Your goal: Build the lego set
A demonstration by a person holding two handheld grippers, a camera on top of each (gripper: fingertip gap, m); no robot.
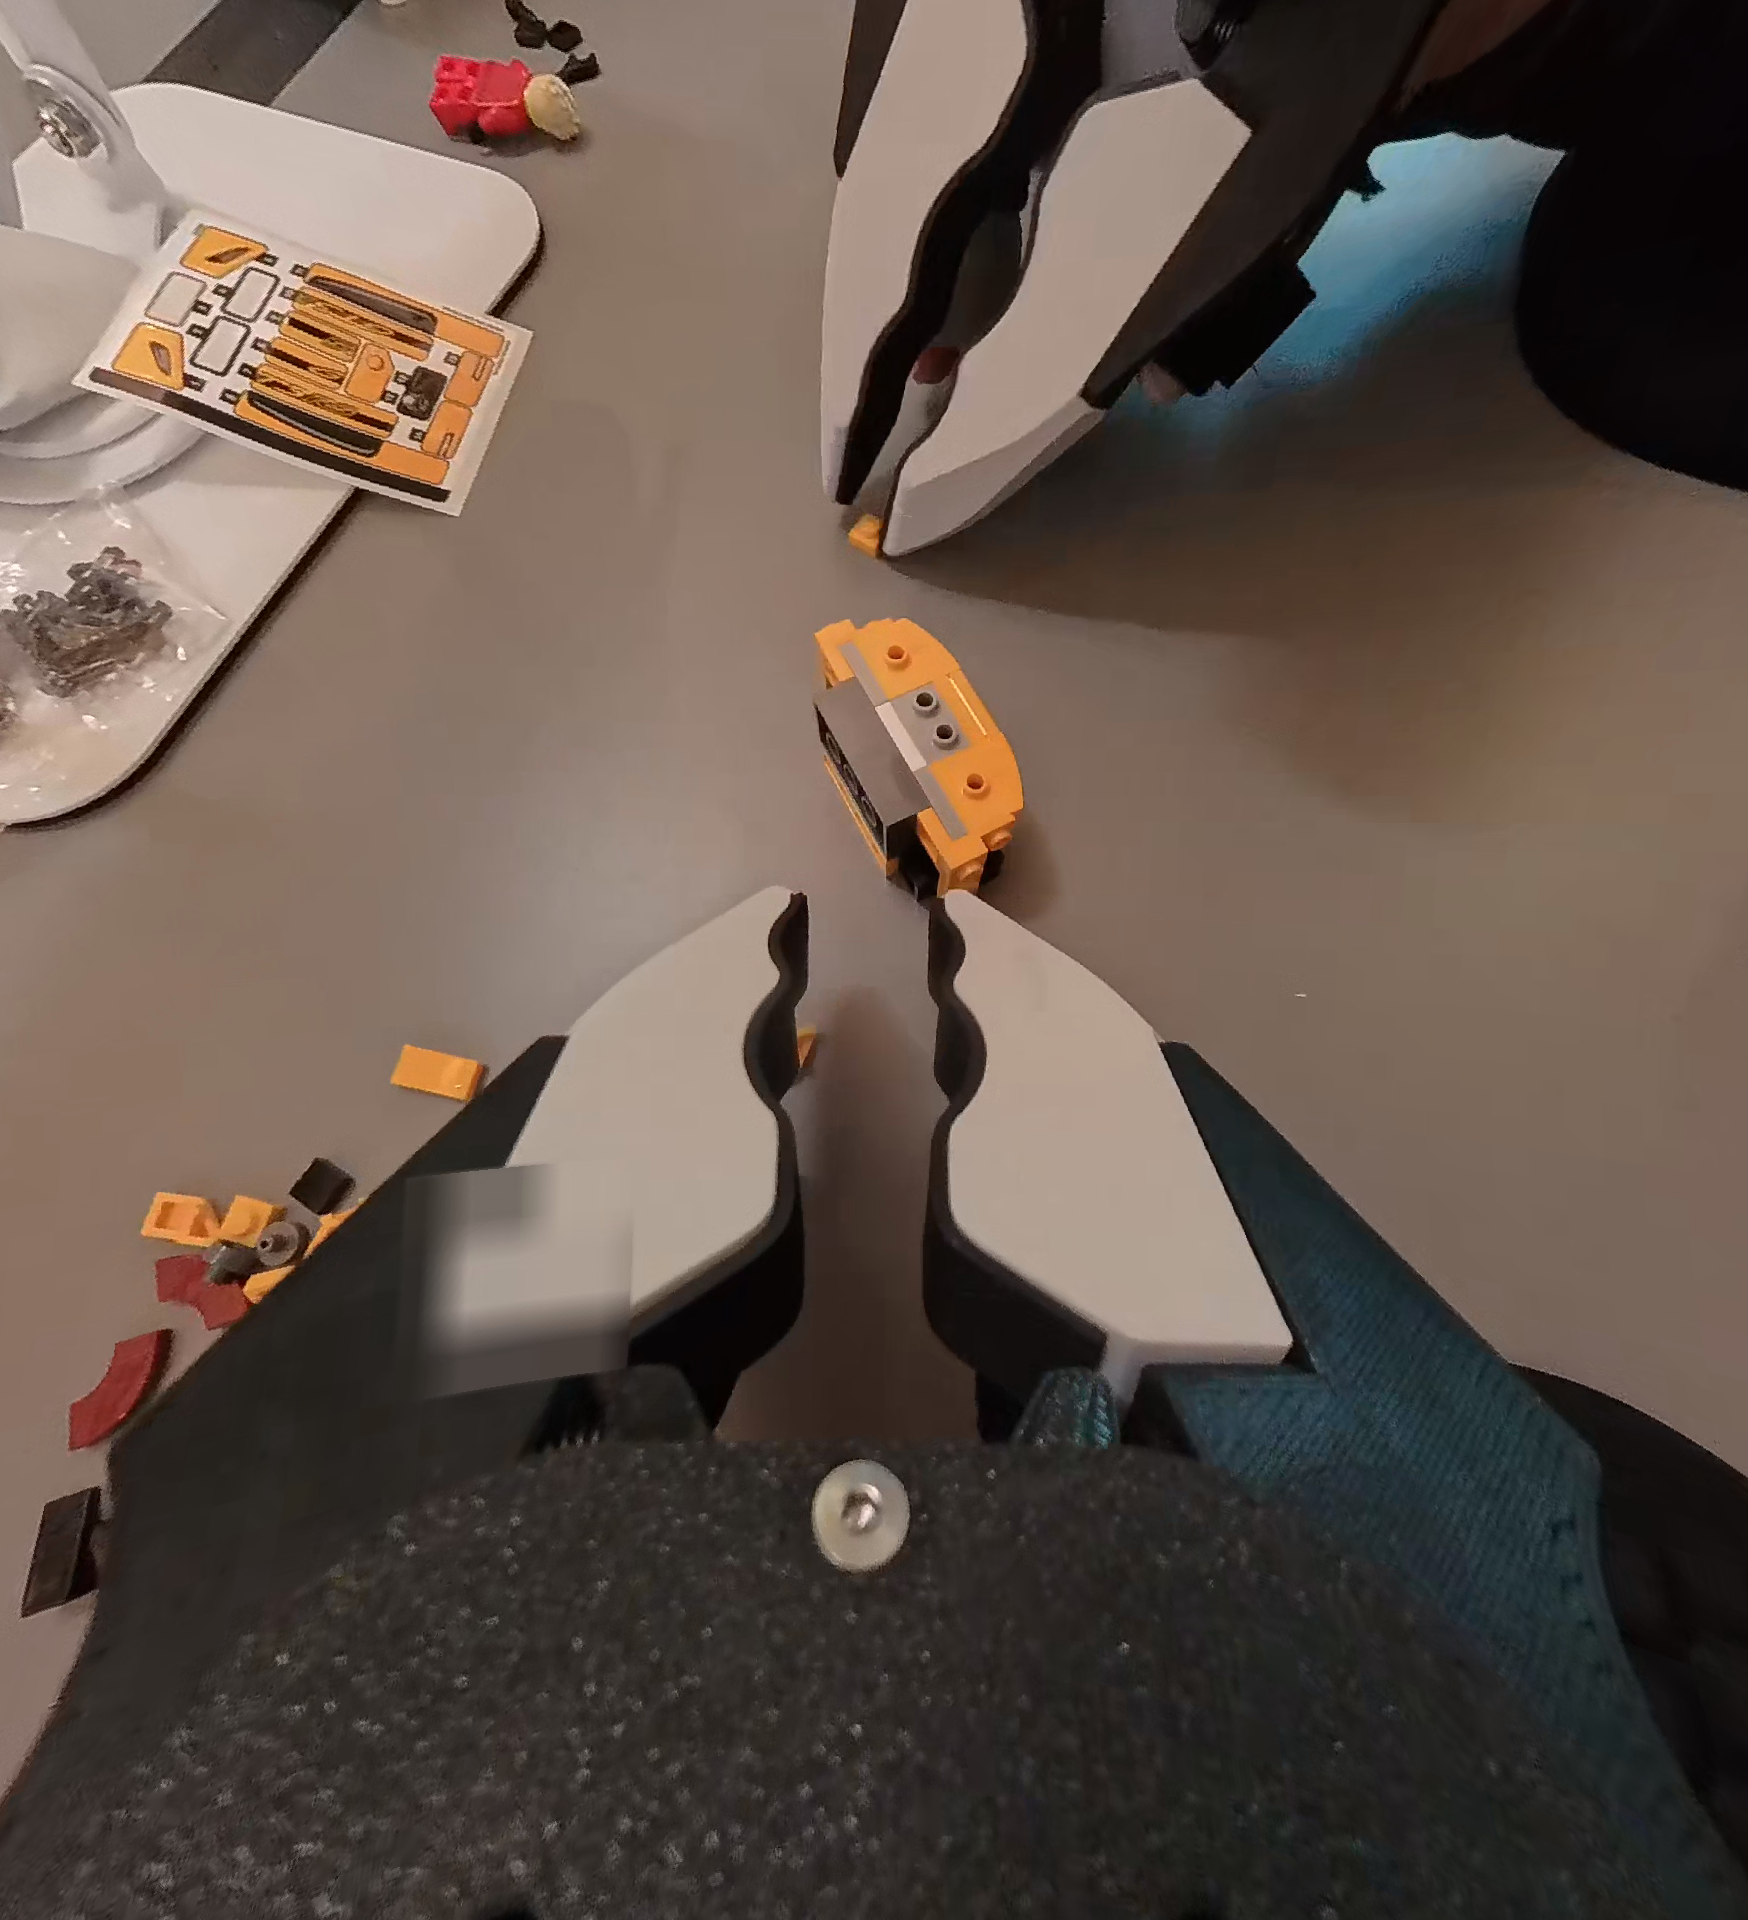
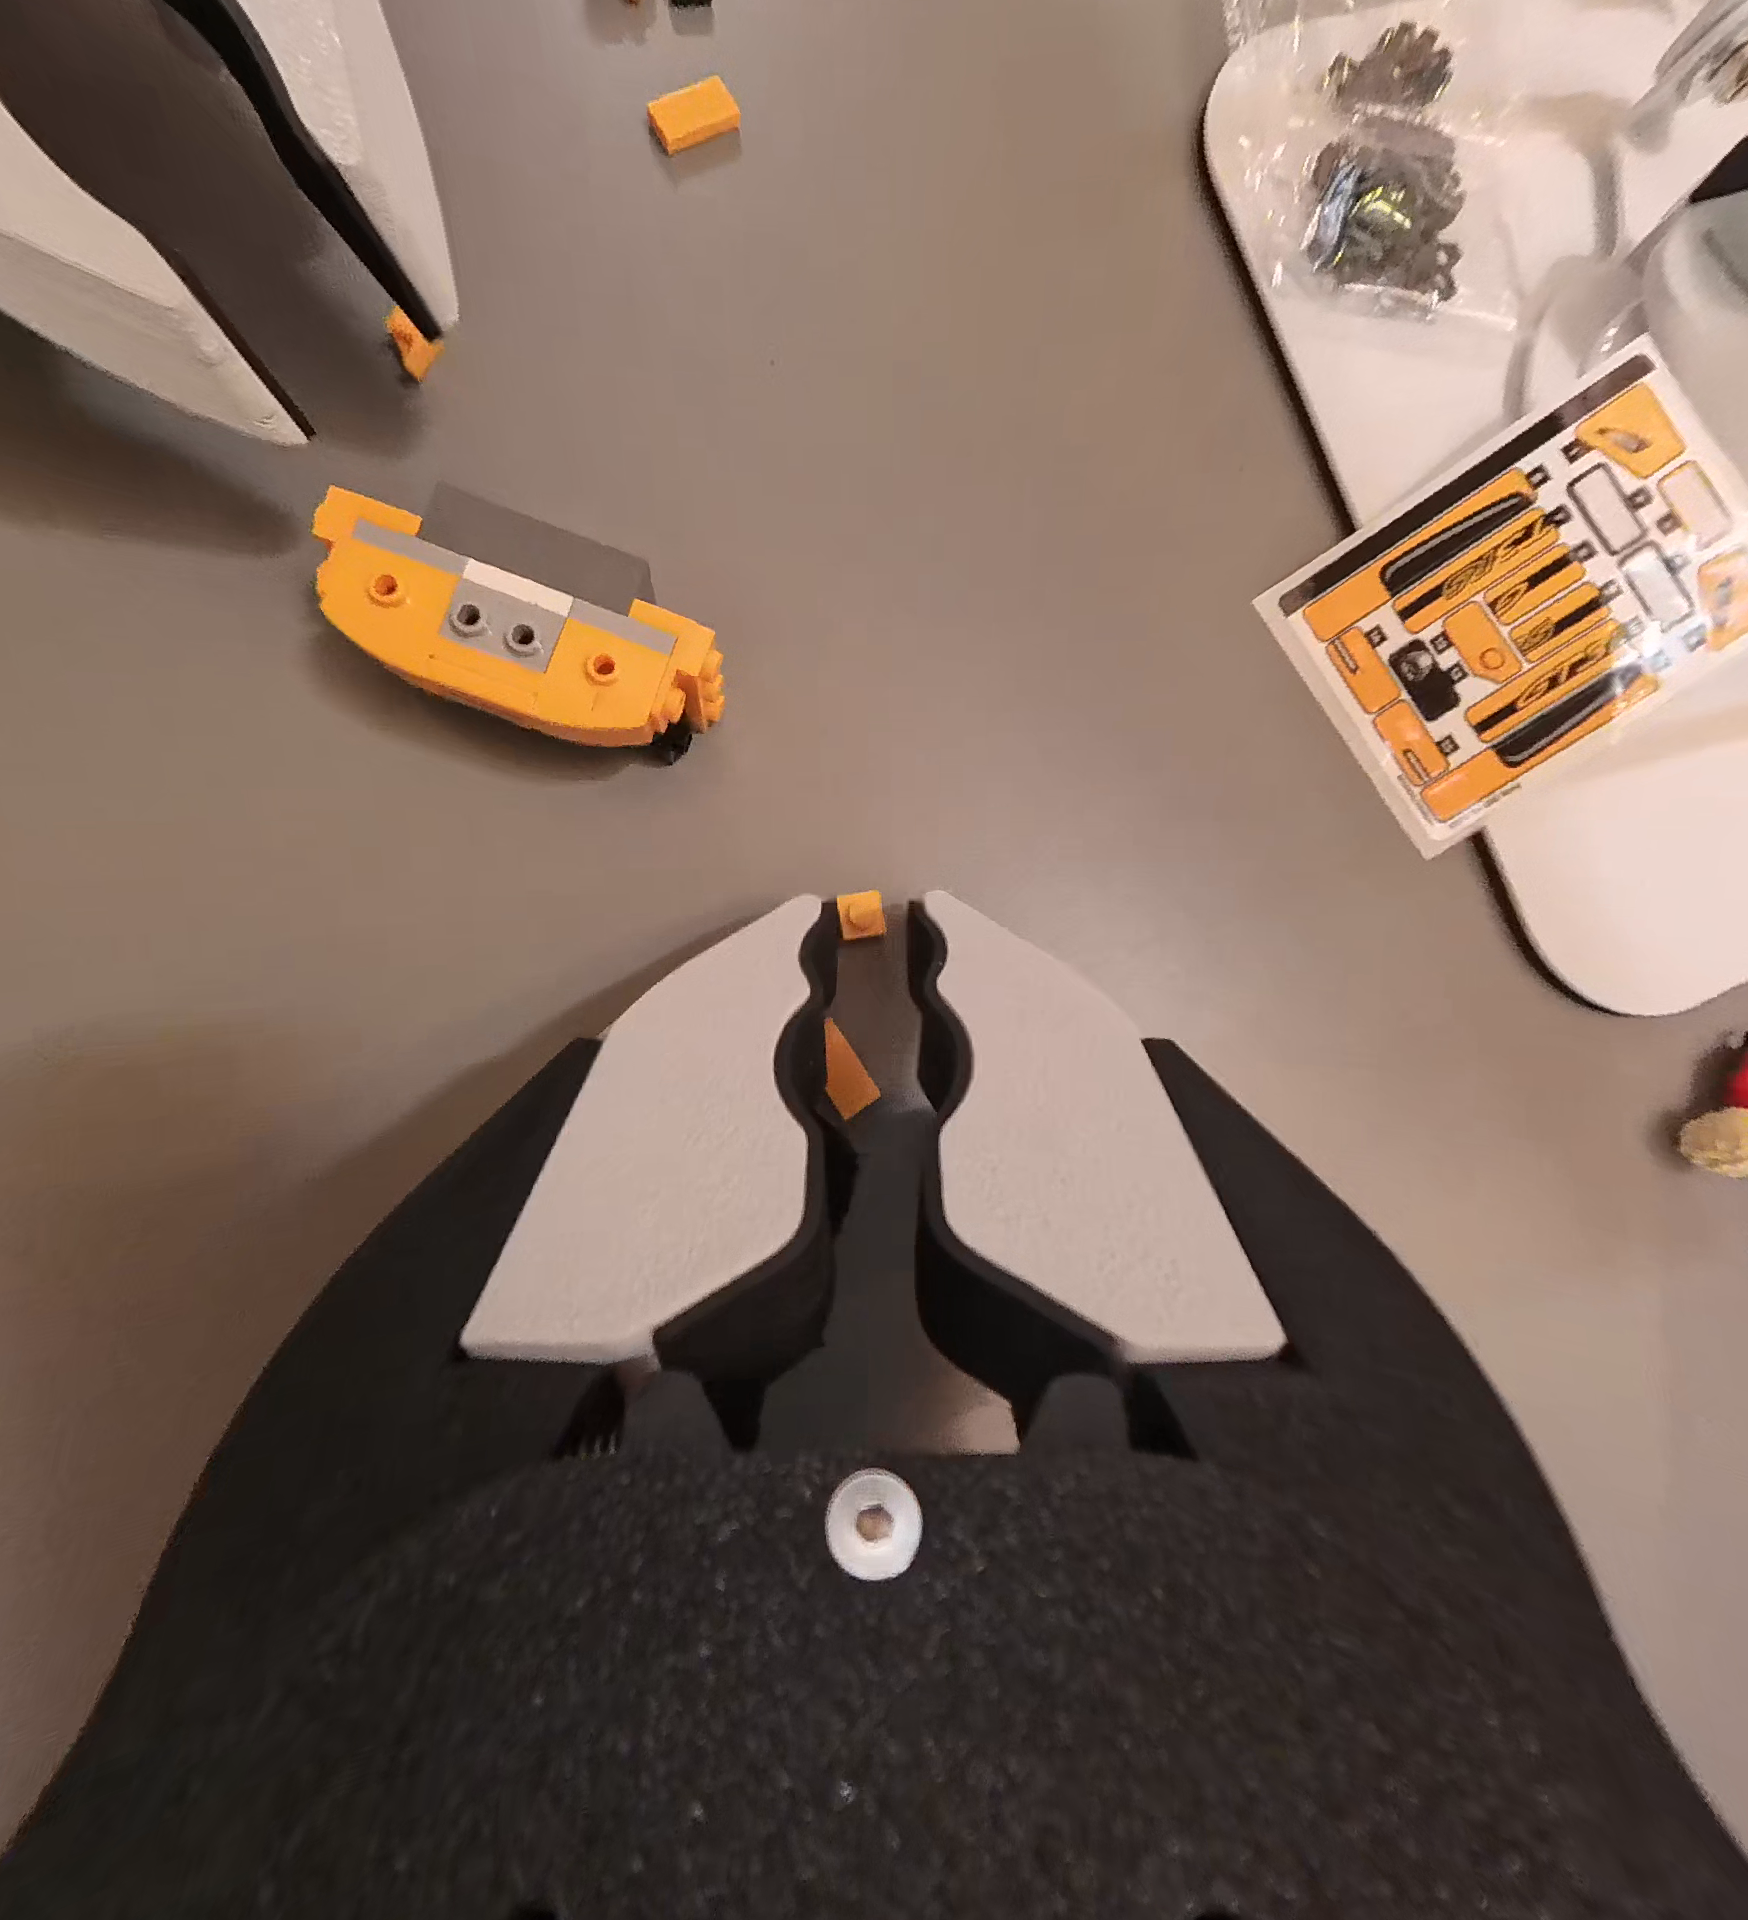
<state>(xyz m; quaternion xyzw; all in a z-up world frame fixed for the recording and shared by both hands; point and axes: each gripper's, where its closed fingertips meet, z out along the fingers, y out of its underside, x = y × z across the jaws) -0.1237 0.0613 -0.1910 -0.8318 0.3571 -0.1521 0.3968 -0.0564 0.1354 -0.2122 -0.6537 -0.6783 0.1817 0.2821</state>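
Observation:
The partly built orange and grey lego assembly (image 1: 917, 748) lies on the grey table, just beyond my left gripper (image 1: 870, 909), which is open and empty. The assembly also shows in the right wrist view (image 2: 506, 623), far left. My right gripper (image 2: 865, 902) is down at the table with its jaws a narrow gap apart around a small orange one-stud plate (image 2: 859, 916). The plate lies between the tips, with a sliver of table showing on its right side. From the left wrist view, the right gripper (image 1: 870, 514) stands tip-down with the plate (image 1: 865, 532) at its tips. An orange slope piece (image 2: 849, 1070) lies under the right fingers.
A sticker sheet (image 1: 309, 364) and a bag of dark parts (image 1: 70, 623) lie on a white board (image 1: 382, 187) at the left. A red minifigure (image 1: 496, 99) lies beyond it. Loose orange, dark red and black pieces (image 1: 226, 1236) and an orange tile (image 1: 437, 1068) lie left of my left gripper. The tips of one gripper are about 11 centimeters away from the tips of the other.

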